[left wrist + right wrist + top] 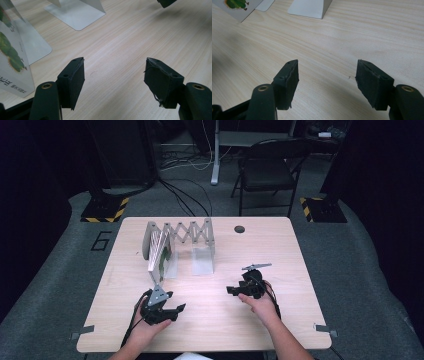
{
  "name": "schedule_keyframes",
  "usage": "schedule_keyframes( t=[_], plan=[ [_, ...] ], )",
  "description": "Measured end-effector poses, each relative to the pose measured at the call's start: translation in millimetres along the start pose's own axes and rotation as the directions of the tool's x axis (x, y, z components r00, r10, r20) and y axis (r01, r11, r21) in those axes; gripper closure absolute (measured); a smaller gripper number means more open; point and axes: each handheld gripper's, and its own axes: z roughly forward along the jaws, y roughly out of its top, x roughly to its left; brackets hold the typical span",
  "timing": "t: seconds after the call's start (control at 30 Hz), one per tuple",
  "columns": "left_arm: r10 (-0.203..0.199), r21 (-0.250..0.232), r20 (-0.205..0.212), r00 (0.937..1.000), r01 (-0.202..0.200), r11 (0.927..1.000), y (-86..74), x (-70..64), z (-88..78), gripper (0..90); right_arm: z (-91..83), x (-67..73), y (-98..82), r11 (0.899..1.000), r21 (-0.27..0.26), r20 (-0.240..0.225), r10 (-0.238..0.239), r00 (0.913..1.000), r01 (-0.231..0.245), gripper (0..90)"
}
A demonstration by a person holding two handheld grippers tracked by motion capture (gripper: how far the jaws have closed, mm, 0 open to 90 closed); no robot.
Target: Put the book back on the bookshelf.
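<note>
Both grippers hang just over the wooden bench (280, 250) and hold nothing. The left gripper (176, 310) has its jaws wide apart, and in the left gripper view bare wood lies between them. The right gripper (231, 290) has its jaws wide too, with bare wood in the gap. The thing to go for looks like the book (161, 256) with the green caterpillar picture. It stands upright at the left end of the folding metal rack (187, 234), leaning close to the end plate, toward the back left of the bench. The left gripper is the nearer one; its own view has the book's cover (12, 57) right at the left edge, next to a flat metal foot (75, 13) of the rack. I think the best way is to bring the left gripper forward slowly, keep the jaws wide, and turn them so one jaw goes on each side of the thin book near its front edge. Squeeze only when the book sits deep between the jaws. The book is tall and thin, so it could tip or slide. The rack looks light and might scoot, so the right gripper could steady it.
</note>
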Motion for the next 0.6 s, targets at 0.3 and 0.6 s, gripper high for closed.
schedule_keyframes(
  t=[0.3,0.6],
  plan=[
    [0.037,0.039,0.002,0.9993,-0.037,0.9986,-2.9,-1.6,10.4,32.4,-0.8,-1.1,0.4,1.000,-0.003,0.001,-0.003,1.0000,0.003,34.6],
    [0.043,0.062,0.003,0.9990,-0.044,0.9971,-5.0,-1.1,18.7,32.4,-0.4,-0.5,0.1,1.000,0.002,0.003,-0.005,1.0000,0.005,34.6]
  ],
)
